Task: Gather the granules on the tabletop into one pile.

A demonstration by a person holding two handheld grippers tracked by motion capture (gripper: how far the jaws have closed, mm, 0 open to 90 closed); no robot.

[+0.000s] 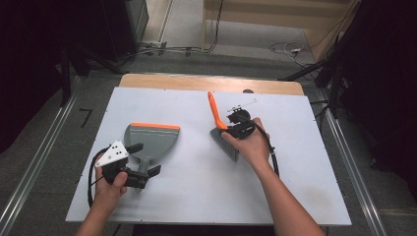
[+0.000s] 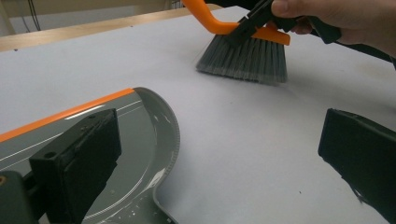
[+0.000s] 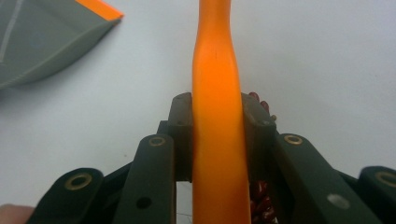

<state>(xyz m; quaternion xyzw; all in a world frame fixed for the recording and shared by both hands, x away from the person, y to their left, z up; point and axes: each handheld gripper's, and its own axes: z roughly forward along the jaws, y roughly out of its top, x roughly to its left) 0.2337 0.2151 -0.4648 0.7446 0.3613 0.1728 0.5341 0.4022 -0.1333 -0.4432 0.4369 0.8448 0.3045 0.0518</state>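
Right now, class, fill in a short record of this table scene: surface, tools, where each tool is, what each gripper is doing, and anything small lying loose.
surface: white table top
brush: orange handle, grey bristles, bristles down on the table
dustpan: grey with orange lip, lying flat at the left
right gripper: jaws shut on the brush handle
left gripper: jaws open, one on each side of the dustpan's handle end
loose bits: small red beans under the brush, beside its handle

No readable text, label, brand, number or sign anywhere: none on the dustpan [image 1: 150, 139], none on the brush [image 1: 222, 129], none on the white table [image 1: 196, 187].
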